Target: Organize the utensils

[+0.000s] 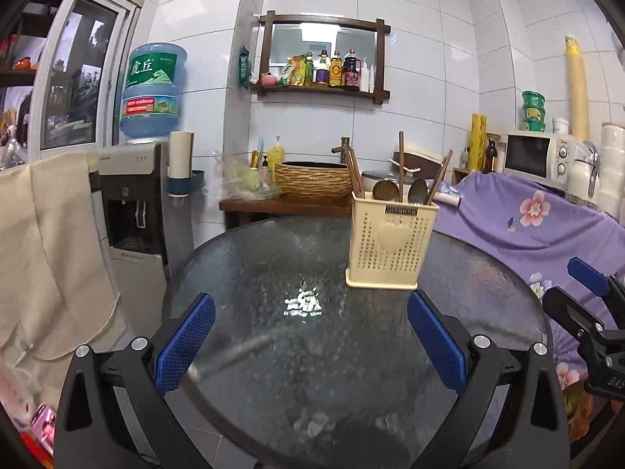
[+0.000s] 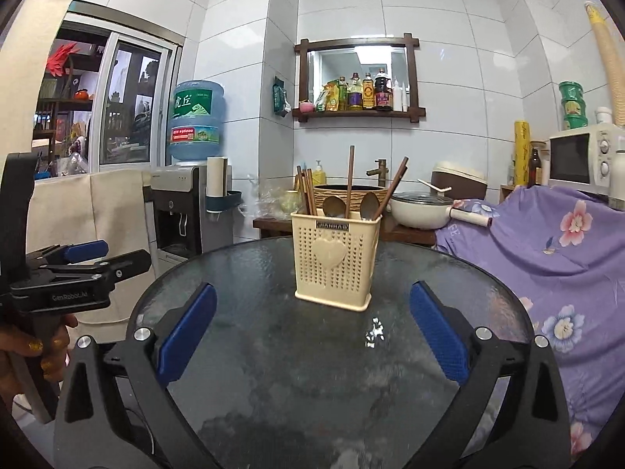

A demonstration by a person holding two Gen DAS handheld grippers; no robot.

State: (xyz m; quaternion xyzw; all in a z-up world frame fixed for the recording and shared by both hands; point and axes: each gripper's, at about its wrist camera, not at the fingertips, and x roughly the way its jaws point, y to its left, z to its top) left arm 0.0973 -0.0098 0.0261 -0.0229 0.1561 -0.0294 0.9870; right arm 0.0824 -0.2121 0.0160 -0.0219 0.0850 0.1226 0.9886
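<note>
Utensil holder (image 2: 335,261) labelled "JIANHBAIS", water jug (image 2: 196,120) marked 虎丘, gripper (image 2: 88,262) stamped "GenRobot.AI"

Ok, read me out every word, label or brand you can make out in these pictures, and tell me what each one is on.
"虎丘": water jug label.
"GenRobot.AI": left gripper body.
"SHANBAIS", roughly, blurred: plate on the cream utensil holder.
"BAS", cut off: right gripper body.
Red band on the jug, shelf bottles, microwave dials: too small to read.

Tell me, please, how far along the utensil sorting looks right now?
It looks essentially done: chopsticks and two spoons stand in the cream holder, and no utensils show on the glass table. Nothing is in hand; the left hand-held gripper and right hand-held gripper are open and empty.
</note>
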